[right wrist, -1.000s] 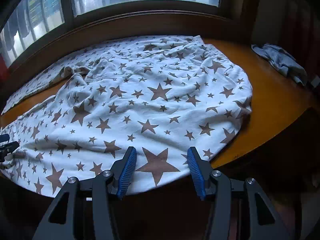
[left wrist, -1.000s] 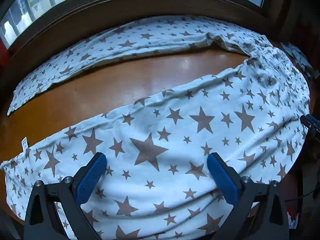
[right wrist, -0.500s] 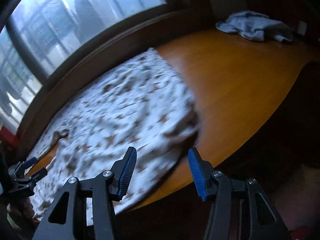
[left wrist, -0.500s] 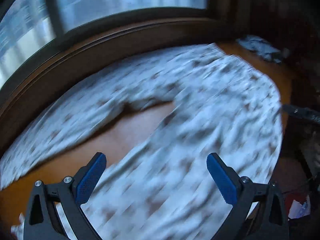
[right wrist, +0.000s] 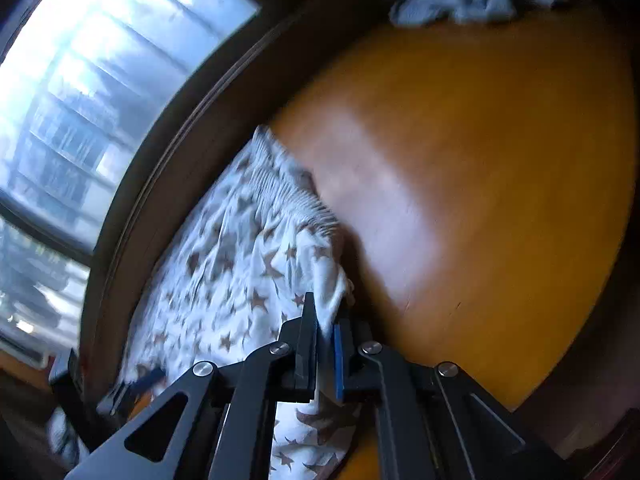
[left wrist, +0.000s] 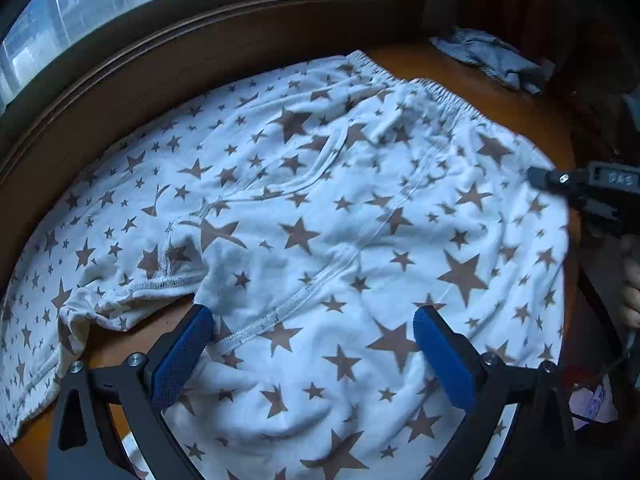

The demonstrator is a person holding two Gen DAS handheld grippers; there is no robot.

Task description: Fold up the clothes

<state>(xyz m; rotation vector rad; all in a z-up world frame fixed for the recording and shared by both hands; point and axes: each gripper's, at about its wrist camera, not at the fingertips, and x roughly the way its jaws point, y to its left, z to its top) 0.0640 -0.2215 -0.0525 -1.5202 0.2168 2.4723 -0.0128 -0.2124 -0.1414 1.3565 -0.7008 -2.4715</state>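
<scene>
Right claw (right wrist: 326,344) is pinching the star-print pants (left wrist: 320,216) edge on the bench (right wrist: 480,160), left claw (left wrist: 312,344) spread wide over them.

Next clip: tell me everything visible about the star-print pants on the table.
The star-print pants are white, soft-looking cotton-like fabric with brown stars of mixed sizes. They have a gathered elastic waistband at the far end, a curved pocket seam and stitched seams at the crotch. They lie spread and wrinkled on the wooden table below the window. The right gripper is shut on an edge near the waistband; the left gripper hangs open over the crotch area.
</scene>
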